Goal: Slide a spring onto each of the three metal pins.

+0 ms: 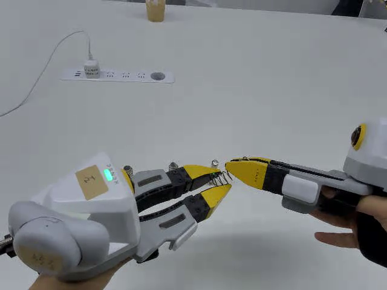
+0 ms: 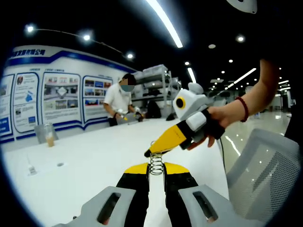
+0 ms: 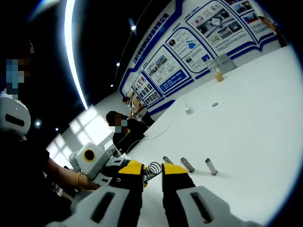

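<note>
A small metal spring (image 1: pixel 222 178) hangs in the air above the white table (image 1: pixel 254 90), between my two grippers. My left gripper (image 1: pixel 219 182) comes in from the lower left, its yellow tips shut on the spring (image 2: pixel 155 161). From the right, my right gripper (image 1: pixel 230 165) meets it tip to tip and grips the spring's other end (image 3: pixel 150 171). Three short metal pins stand on the table just behind the left jaws (image 1: pixel 214 163). In the right gripper view, two of them (image 3: pixel 167 160) (image 3: pixel 187 164) look ribbed like springs, and the third pin (image 3: pixel 210 166) is bare.
A white power strip (image 1: pixel 118 75) with a plug and cable lies at the far left of the table. A cup of tan liquid (image 1: pixel 155 9) stands at the far edge. A grey mesh chair (image 2: pixel 265 165) is beside the table, and people stand at a bench behind.
</note>
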Motion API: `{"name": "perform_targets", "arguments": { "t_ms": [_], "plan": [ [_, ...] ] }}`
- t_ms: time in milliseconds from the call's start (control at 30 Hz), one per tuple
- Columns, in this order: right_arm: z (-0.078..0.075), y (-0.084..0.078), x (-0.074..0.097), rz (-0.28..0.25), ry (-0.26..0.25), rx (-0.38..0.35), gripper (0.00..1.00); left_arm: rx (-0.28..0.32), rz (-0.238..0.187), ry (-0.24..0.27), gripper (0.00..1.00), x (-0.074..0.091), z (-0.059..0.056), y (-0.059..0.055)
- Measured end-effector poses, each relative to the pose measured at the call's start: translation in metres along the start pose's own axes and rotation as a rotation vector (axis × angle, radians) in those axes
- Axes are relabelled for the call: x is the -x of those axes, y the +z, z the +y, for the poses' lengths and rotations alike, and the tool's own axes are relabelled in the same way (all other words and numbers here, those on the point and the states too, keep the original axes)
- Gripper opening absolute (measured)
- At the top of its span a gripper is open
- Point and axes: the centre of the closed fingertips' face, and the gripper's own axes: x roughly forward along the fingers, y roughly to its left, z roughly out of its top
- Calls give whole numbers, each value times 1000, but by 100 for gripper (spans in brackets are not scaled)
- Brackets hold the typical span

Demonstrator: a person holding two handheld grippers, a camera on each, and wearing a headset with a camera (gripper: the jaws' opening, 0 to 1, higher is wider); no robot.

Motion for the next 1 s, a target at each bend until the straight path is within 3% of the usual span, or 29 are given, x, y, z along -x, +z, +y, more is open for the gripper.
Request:
{"name": "perform_targets", "arguments": {
  "t_ms": [100, 333, 367, 500, 567, 667, 767, 1000],
  "plan": [
    [1, -1, -1, 8, 6, 24, 15, -4, 10, 2, 11, 0, 0, -1],
    [4, -5, -4, 38, -3, 113, 12, -5, 83, 15, 12, -2, 0, -13],
    [0, -6, -4, 53, -20, 162, 12, -2, 93, 20, 13, -2, 1, -15],
    [1, -7, -5, 70, -34, 227, 12, -3, 106, 26, 17, -2, 2, -17],
    [0, -5, -6, 72, -51, 264, 12, 10, 132, 43, 25, -1, 4, -21],
    [-4, -3, -6, 91, -86, 343, 12, 7, 161, 54, 27, 1, 6, -27],
    [-6, -3, -8, 121, -115, 456, 12, 7, 194, 72, 30, 7, 9, -34],
    [-14, -3, -12, 160, -159, 590, 12, 21, 238, 125, 36, 23, 19, -43]
  ]
}}
